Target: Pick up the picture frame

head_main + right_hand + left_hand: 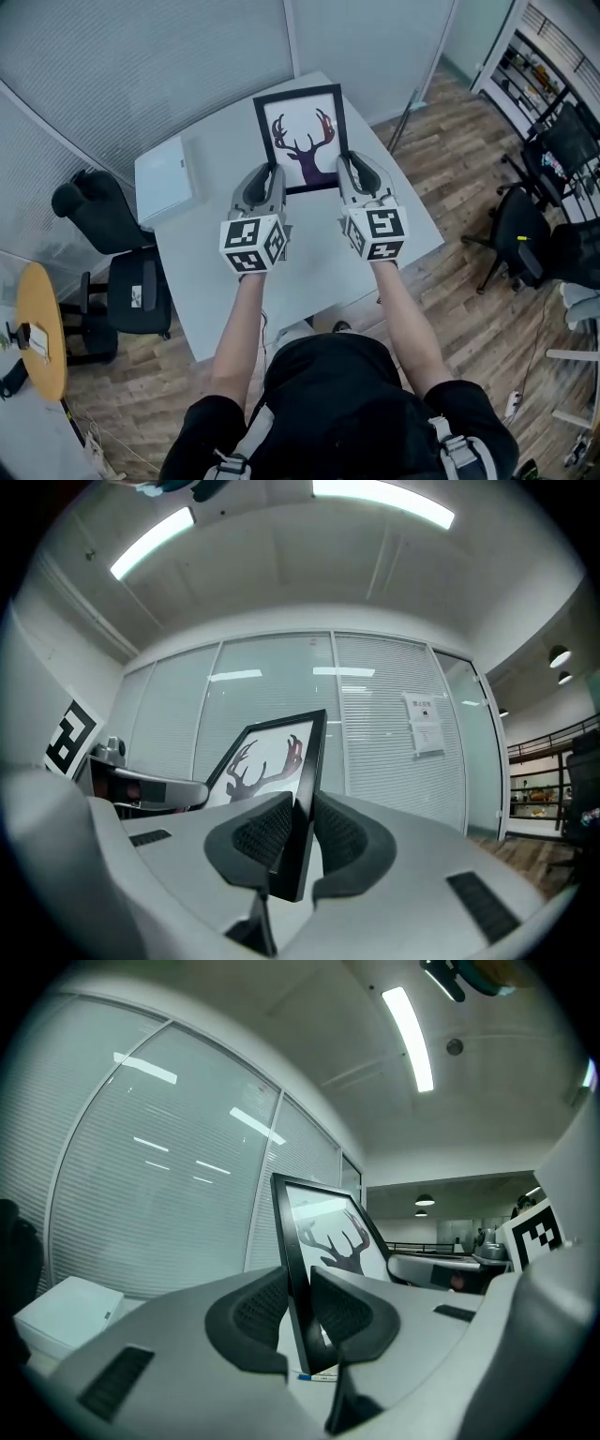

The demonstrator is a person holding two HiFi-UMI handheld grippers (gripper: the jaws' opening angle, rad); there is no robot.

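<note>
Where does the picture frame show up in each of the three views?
Head view: picture frame upper centre, over the table.
Left gripper view: centre, clamped between the jaws.
Right gripper view: centre, clamped between the jaws.
Shared landmark: the window blinds behind it.

The left hand-held gripper (298, 1288) has both ribbed pads pressed on the black edge of the frame (330, 1232), one pad on each face. The frame stands nearly upright, leaning slightly left, and shows a dark antlered deer head on white. Past it, on the right, is the right hand-held gripper (417, 1267). A white box (64, 1312) sits low on the left before window blinds (150, 1176).
</note>
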